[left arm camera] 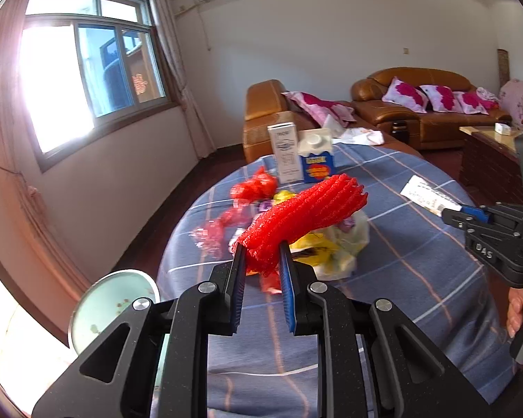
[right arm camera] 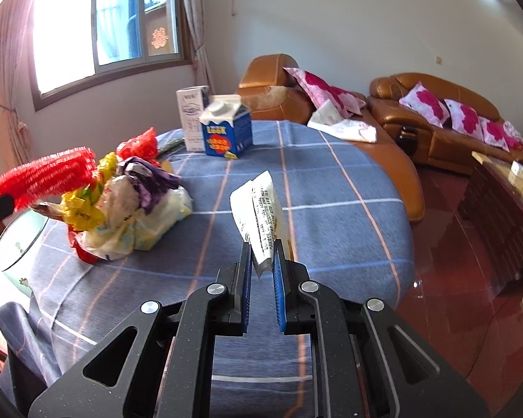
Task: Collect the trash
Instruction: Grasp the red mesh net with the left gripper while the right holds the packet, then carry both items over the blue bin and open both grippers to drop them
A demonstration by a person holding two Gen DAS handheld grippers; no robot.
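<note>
My left gripper (left arm camera: 261, 249) is shut on a red foam net sleeve (left arm camera: 307, 209) and holds it above a pile of crumpled wrappers and plastic bags (left arm camera: 331, 244) on the blue checked tablecloth (left arm camera: 418, 271). The sleeve also shows in the right wrist view (right arm camera: 45, 174), above the pile (right arm camera: 129, 205). My right gripper (right arm camera: 262, 247) is shut on a white printed paper wrapper (right arm camera: 261, 209) and holds it above the table; it shows at the right of the left wrist view (left arm camera: 448, 214) with the wrapper (left arm camera: 425, 195).
A blue milk carton (right arm camera: 226, 129) and a white box (right arm camera: 191, 118) stand at the table's far side. A pale green bin (left arm camera: 111, 303) stands by the table's left edge, below the left gripper. Brown leather sofas (right arm camera: 436, 118) and a wooden coffee table (right arm camera: 505, 191) stand beyond.
</note>
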